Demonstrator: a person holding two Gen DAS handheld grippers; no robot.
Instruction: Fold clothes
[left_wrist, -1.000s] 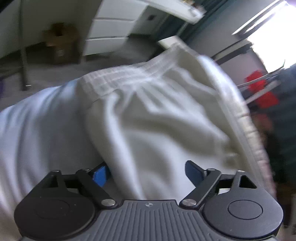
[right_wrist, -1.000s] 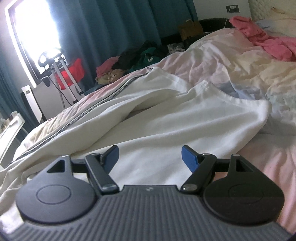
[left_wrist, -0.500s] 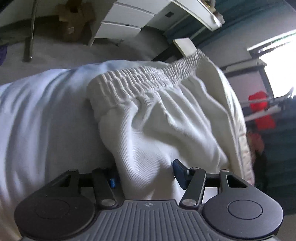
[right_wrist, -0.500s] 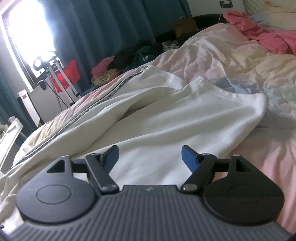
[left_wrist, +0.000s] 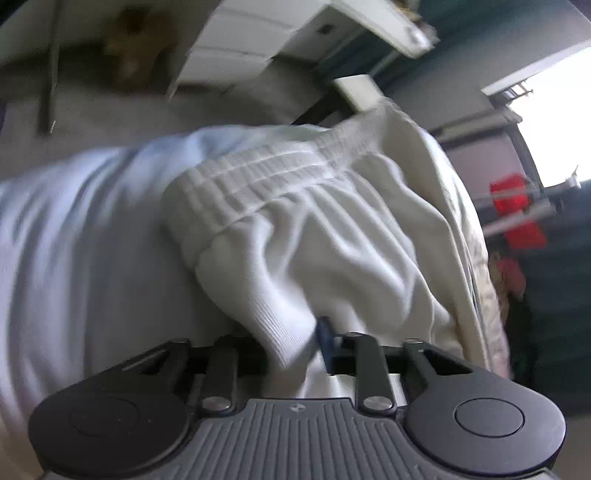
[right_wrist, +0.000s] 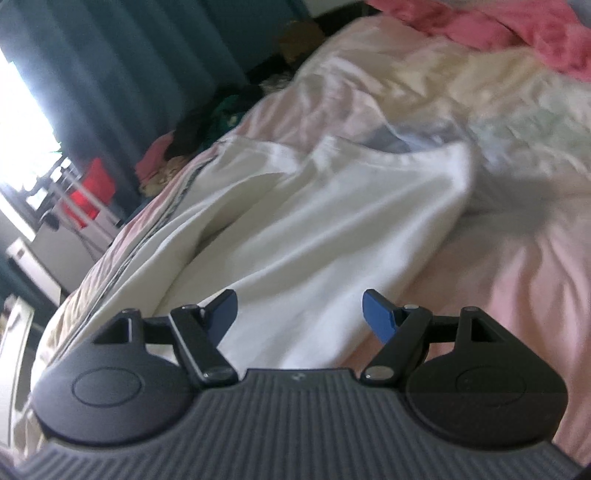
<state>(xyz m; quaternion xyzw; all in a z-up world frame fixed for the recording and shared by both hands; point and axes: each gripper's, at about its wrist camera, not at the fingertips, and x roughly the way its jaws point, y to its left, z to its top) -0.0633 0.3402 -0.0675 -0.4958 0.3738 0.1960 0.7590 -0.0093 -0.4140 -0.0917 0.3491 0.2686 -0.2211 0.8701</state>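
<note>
While the left gripper (left_wrist: 291, 339) pinches the white trousers (left_wrist: 325, 258) below the waistband (left_wrist: 266, 184), the right gripper (right_wrist: 299, 314) stands wide open, empty.
Trousers lie on the bed (right_wrist: 517, 295), reaching from 6 toward 12 o'clock in the right view.

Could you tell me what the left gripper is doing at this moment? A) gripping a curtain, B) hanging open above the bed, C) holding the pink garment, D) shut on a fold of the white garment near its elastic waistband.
D: the left gripper has closed on a fold of the white garment, just below its elastic waistband.
</note>
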